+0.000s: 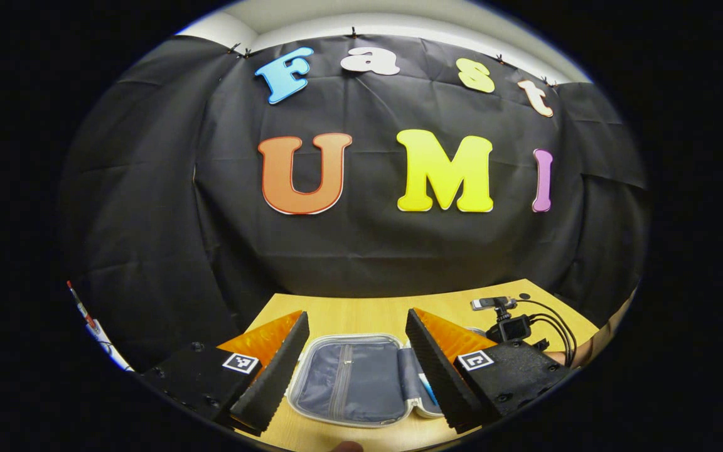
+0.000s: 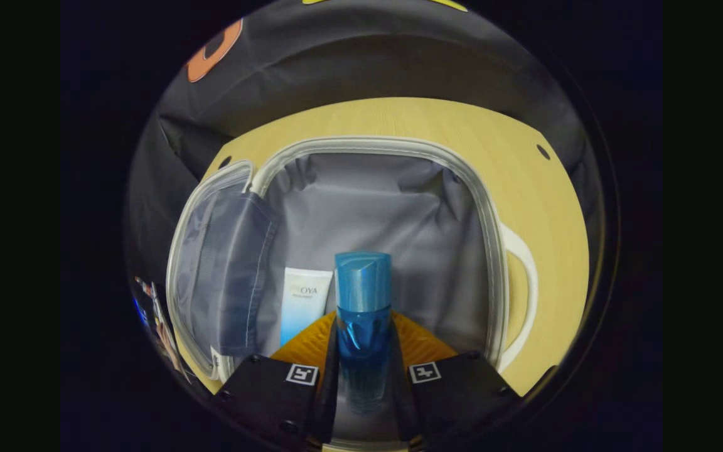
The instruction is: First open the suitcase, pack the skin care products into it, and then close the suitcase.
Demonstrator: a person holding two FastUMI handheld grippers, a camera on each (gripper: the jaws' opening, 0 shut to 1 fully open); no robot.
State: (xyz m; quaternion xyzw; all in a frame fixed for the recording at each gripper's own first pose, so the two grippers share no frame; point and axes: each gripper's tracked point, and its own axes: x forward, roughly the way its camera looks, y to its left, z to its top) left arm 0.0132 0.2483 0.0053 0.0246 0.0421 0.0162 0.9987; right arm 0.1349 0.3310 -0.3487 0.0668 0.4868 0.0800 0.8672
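Suitcase [image 2: 393, 207] lying open on the wooden desk [image 2: 543, 207], grey lining exposed and zipped lid [image 2: 223, 263] folded out to one side. Right tool [image 2: 363, 370] clamped on a blue bottle [image 2: 362, 301], held above the open compartment; a white tube [image 2: 302, 301] lies on the lining just beside the bottle. Left tool [image 1: 356, 370] spread wide and holding nothing, raised over the desk with the suitcase [image 1: 352, 383] seen between its fingers [image 1: 273, 376]
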